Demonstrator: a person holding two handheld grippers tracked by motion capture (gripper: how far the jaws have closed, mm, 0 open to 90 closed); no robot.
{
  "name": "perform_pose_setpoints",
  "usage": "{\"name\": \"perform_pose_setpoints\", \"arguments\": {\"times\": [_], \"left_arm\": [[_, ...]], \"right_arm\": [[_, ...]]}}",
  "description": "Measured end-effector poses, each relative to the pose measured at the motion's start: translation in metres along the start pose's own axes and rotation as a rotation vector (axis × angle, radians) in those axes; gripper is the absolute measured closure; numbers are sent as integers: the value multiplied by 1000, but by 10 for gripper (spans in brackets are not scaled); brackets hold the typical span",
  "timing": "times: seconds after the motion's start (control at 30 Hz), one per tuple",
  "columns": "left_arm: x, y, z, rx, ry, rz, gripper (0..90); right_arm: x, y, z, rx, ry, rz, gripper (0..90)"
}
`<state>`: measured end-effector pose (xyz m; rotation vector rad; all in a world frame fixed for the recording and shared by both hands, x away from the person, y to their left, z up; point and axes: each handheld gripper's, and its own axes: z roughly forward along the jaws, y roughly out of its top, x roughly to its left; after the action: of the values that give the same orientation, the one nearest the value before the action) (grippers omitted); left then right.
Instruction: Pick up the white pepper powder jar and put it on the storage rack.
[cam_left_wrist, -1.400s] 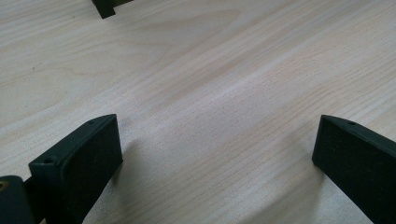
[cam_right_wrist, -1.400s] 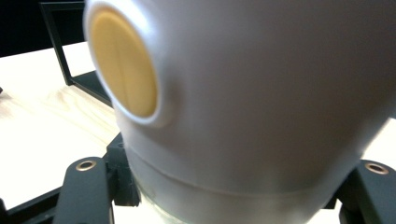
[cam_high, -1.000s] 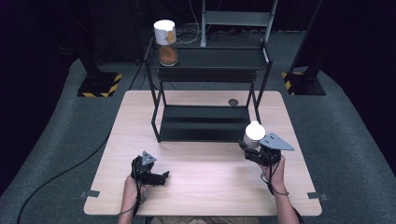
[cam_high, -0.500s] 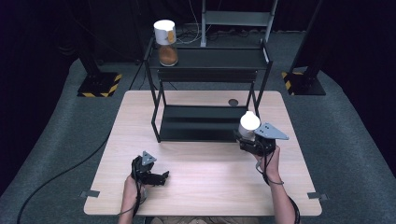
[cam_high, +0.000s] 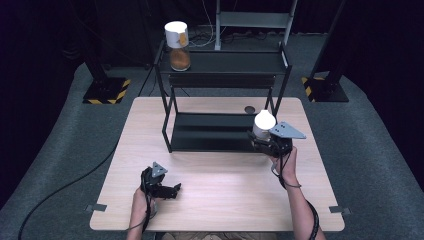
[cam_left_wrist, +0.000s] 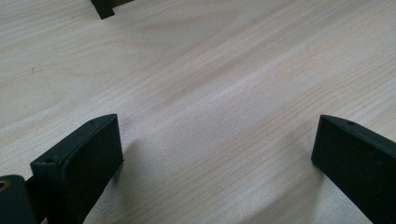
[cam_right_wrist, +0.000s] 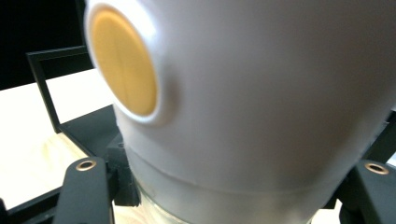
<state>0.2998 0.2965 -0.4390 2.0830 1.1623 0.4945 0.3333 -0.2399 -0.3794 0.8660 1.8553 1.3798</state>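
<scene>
Right now we have the jar (cam_high: 264, 124) pinched in our right gripper (cam_high: 267, 142), the jaws pressed on its glass body below the white cap, as the right gripper view shows with the cap (cam_right_wrist: 261, 93) and its yellow disc (cam_right_wrist: 123, 63) close up. The jar stands upright, long axis vertical, lifted off the table (cam_high: 215, 200) just in front of the right end of the rack's (cam_high: 220, 85) lower shelf (cam_high: 210, 131). What matters is that the rack lies straight ahead of the jar, so our right hand is the one placed to carry it in; we judge the top shelf more likely, since a like jar (cam_high: 177, 45) stands at its left end. Our left gripper (cam_high: 167, 190) rests near the table's front edge, left of centre, jaws spread over bare wood (cam_left_wrist: 210, 93). Around the table is grey carpet and darkness.
</scene>
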Motion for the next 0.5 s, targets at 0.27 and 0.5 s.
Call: {"name": "perform_pose_setpoints", "arguments": {"times": [0.27, 0.5], "left_arm": [[0, 0, 0, 0, 0, 0, 13], [0, 0, 0, -1, -1, -1, 14]], "right_arm": [[-6, 8, 9, 1, -7, 10, 303], [-8, 16, 12, -8, -18, 11, 303]]}}
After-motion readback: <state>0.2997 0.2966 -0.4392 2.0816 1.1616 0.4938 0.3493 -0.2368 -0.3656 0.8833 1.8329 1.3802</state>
